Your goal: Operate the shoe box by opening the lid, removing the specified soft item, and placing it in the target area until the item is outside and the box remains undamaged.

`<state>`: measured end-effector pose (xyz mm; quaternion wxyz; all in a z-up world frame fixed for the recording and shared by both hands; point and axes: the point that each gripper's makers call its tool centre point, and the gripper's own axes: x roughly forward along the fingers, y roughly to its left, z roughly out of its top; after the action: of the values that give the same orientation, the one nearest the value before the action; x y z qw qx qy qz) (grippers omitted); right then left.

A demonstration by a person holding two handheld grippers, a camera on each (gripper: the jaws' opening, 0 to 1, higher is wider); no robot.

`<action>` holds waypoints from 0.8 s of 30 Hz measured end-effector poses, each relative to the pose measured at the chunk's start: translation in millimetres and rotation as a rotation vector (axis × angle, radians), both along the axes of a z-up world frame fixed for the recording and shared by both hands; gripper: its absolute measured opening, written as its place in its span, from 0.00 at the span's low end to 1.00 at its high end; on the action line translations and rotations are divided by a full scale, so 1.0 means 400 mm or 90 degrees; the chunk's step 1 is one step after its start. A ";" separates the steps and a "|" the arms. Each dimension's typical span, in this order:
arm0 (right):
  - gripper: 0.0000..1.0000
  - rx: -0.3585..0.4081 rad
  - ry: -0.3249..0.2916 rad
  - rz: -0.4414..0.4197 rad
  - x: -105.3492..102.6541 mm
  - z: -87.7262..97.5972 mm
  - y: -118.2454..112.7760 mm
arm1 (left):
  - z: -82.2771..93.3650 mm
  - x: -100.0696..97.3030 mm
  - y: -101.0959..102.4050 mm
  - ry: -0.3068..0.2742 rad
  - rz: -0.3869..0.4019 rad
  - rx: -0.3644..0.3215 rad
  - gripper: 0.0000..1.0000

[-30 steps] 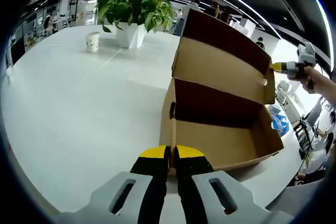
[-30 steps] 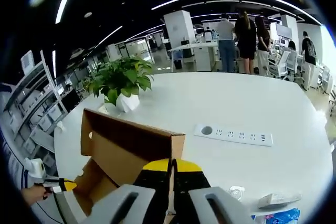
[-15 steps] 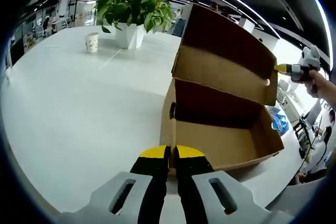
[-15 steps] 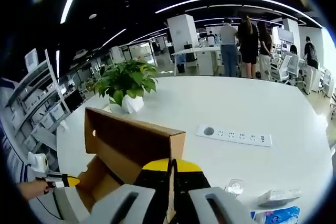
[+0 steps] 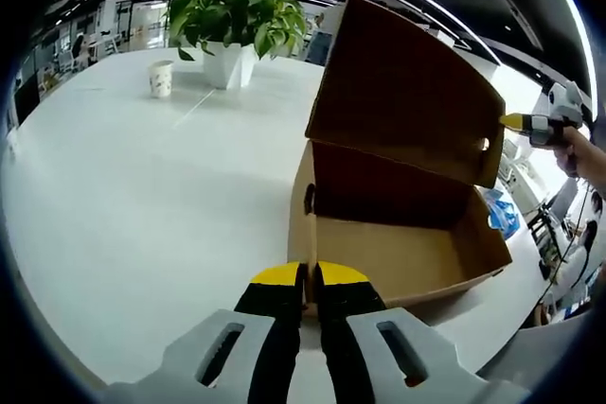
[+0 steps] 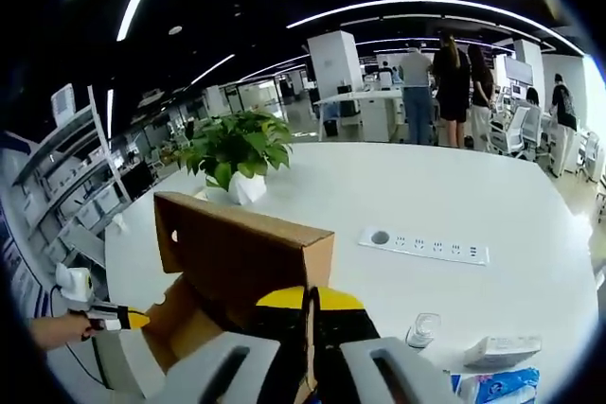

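Holding the shoe box point(image 5: 398, 234) from two sides, both grippers have their jaws pressed together on cardboard. In the left gripper view, the left gripper point(image 5: 309, 302) at bottom centre is clamped on the near short wall of the box, whose long axis runs from there toward the right middle of the frame. The lid point(image 5: 407, 92) stands raised above the open tray in the upper centre, hinged along the far long wall, its inner face turned toward the camera. At the right edge of that frame the right gripper point(image 5: 516, 122) meets the lid's far corner, with a hand behind it.

In the right gripper view, the right gripper point(image 6: 310, 309) at bottom centre is closed on the lid's edge point(image 6: 248, 257), and the left gripper shows small at lower left beside the tray.

What the coming move turns on: the box's opening lies just beyond and to the right of the left jaws, and below the right jaws, so the left gripper is nearer the interior, yet both are occupied. One would have to let go to reach in.

Hidden matter is the main problem. The tray floor seen from the left looks bare brown card; its far, dark inner side is in shadow, and no soft item can be made out in either view. The target area cannot be identified on the white table point(image 5: 142, 186) either.
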<state>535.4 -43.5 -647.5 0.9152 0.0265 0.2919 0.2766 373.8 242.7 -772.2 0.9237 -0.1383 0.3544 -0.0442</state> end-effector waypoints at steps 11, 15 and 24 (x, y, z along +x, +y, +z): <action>0.00 0.016 0.000 -0.007 -0.039 0.008 -0.002 | -0.002 0.001 0.002 0.002 -0.012 0.001 0.03; 0.00 0.025 -0.001 -0.009 -0.041 0.007 -0.007 | -0.001 -0.001 0.001 -0.001 -0.009 -0.004 0.03; 0.00 0.033 -0.008 -0.011 -0.063 0.009 -0.005 | 0.000 -0.003 0.001 0.003 -0.017 -0.003 0.03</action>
<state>510.0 -45.7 -644.0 0.9183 0.0511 0.2789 0.2764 372.5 243.1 -772.2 0.9218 -0.1357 0.3586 -0.0569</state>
